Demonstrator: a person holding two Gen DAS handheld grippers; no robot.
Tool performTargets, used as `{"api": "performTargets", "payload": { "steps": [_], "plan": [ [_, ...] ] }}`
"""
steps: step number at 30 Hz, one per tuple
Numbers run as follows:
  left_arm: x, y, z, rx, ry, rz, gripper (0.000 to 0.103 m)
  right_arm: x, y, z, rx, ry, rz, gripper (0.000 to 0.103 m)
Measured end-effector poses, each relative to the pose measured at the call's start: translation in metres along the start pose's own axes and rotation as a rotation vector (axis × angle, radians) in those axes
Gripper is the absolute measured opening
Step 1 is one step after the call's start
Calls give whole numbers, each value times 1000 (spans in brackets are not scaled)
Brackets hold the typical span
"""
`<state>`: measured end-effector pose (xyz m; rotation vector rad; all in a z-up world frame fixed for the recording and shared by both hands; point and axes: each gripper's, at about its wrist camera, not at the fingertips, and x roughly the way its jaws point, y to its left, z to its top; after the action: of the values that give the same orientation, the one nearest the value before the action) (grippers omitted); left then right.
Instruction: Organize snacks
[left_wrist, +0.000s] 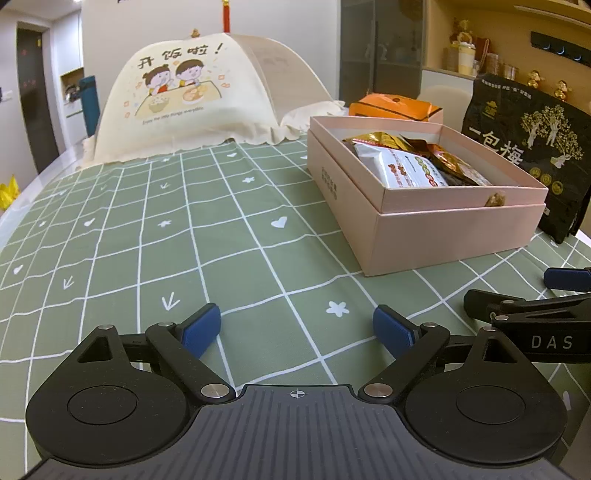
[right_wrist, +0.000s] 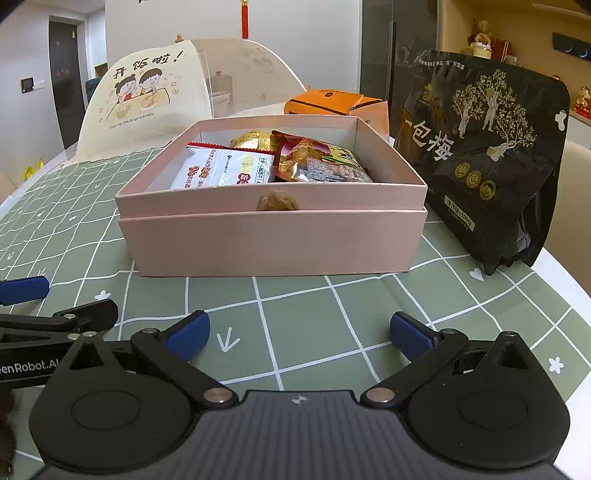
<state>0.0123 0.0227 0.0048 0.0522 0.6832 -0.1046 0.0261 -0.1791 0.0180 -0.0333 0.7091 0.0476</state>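
A pink box (right_wrist: 273, 240) stands open on the green checked tablecloth (right_wrist: 303, 332), also in the left wrist view (left_wrist: 443, 229). Inside lie a white snack packet (right_wrist: 225, 170), a red-brown packet (right_wrist: 317, 162) and a gold one (right_wrist: 255, 140). A big black plum bag (right_wrist: 480, 155) stands upright at the box's right. An orange pack (right_wrist: 332, 103) sits behind the box. My left gripper (left_wrist: 295, 328) is open and empty, low over the cloth, left of the box. My right gripper (right_wrist: 299, 332) is open and empty in front of the box.
A cream mesh food cover (left_wrist: 192, 96) with a cartoon print stands at the far side of the table. The table's right edge (right_wrist: 569, 280) runs close past the black bag. Shelves with jars (left_wrist: 480, 59) stand behind.
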Motion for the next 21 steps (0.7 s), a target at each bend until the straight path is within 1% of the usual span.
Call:
{"api": "performTargets", "payload": {
  "steps": [21],
  "plan": [
    [-1,2,0,-7,-3,1,92,0,0,0,0,0,0,103]
  ]
}}
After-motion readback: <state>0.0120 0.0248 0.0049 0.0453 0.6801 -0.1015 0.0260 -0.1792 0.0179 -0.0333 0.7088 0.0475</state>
